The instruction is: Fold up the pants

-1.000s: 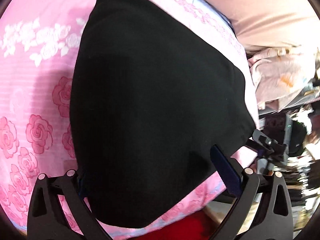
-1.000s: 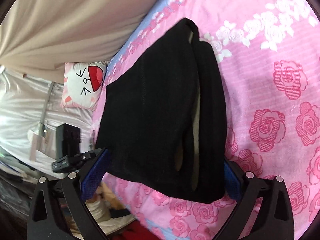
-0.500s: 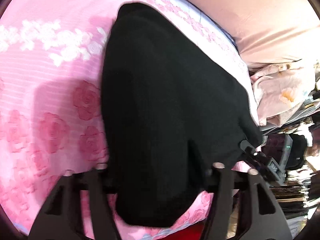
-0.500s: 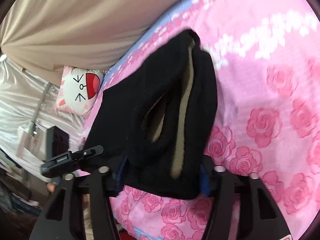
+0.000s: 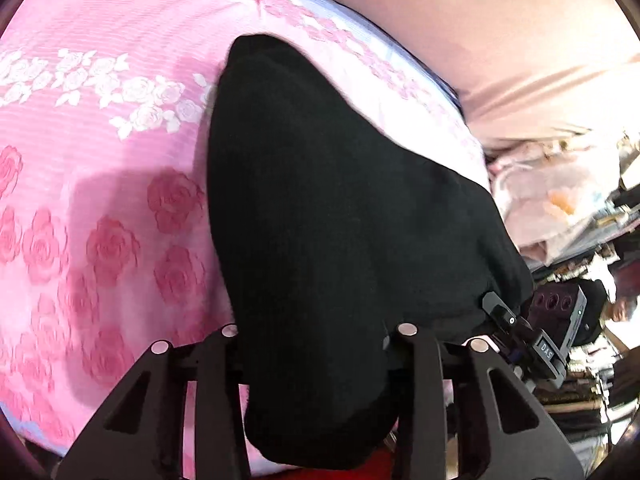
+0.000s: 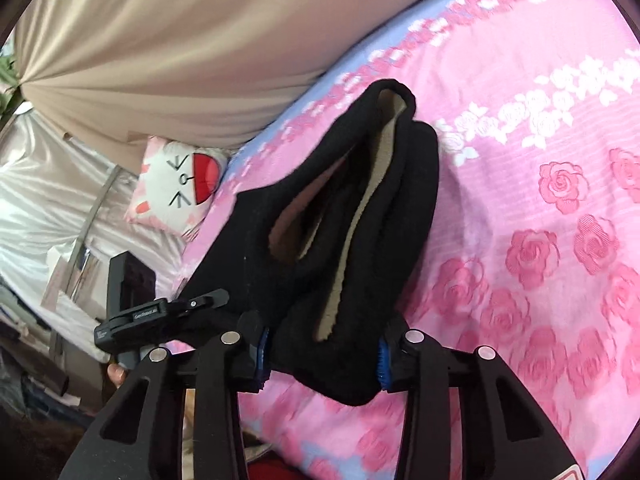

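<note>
- We see the black pants (image 5: 340, 240) lying on the pink rose-print bedspread (image 5: 80, 184), filling the centre of the left wrist view from the upper middle down to the lower edge.
- The left gripper (image 5: 316, 332) has just been closing: its jaws now clench a thick bunch of the near edge of the pants, at the bottom centre of that frame.
- The right gripper (image 6: 320, 350) has likewise just been closing; its blue pads (image 6: 382, 364) press on the near end of the garment, low in the centre of the right wrist view.
- In the right wrist view the pants (image 6: 352, 216) run from the jaws up toward the upper middle, and a beige fleece lining (image 6: 348, 248) shows along the open edges.
- We judge the fabric soft, thick and limp: it bunches between the jaws and sags below them, so it will drape rather than hold a shape.
- The lining suggests moderate weight and little slip against the pads.
- Taking hold at the two near corners, all layers together, seems best; the layers gape in the right view, and an inner one may lie outside the grip, though we cannot tell.
- A cat-face cushion (image 6: 176, 184) lies at the left of the right wrist view, well clear of the pants.
</note>
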A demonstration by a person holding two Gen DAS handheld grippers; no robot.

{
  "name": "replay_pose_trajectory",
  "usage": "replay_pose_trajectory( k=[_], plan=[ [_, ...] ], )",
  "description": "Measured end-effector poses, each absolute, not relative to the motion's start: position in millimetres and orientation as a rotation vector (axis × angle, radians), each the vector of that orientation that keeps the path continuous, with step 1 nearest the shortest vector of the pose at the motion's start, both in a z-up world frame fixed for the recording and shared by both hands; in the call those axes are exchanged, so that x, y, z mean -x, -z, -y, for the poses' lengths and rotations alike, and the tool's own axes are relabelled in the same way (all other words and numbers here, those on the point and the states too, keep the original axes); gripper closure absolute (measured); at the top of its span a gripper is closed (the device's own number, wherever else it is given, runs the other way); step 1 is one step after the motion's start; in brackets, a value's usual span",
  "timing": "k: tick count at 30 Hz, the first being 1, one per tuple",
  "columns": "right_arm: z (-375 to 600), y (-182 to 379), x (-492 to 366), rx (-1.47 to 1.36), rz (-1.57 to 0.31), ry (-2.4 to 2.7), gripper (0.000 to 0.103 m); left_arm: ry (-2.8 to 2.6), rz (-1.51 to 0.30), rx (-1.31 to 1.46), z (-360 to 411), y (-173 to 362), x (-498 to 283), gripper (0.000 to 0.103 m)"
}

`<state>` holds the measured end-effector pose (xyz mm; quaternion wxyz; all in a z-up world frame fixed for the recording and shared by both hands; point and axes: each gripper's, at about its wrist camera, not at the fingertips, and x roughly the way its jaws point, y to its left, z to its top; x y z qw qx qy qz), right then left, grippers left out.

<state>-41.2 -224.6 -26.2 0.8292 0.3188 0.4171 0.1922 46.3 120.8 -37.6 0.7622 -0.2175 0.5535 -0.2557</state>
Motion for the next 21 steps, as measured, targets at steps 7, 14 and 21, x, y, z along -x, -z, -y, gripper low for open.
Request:
replay_pose_trajectory(
  k=[7,14,21],
  plan=[
    [233.5,58.1,68.1,-0.749,-0.977,-0.372,0.056,0.569,-1.286,0.446,-116.2,60.2,-33.8,0.058],
    [231.8,68.2,51.6,-0.796,-0.956,-0.382,0.05,0.561,-1.297,0.501,-115.0,71.6,-41.7,0.048],
    [224.9,46.6,57.9,-0.734,-0.899,-0.391,0.065,0.569,-1.213,0.461,-117.6,48.3,-33.0,0.069]
  ],
)
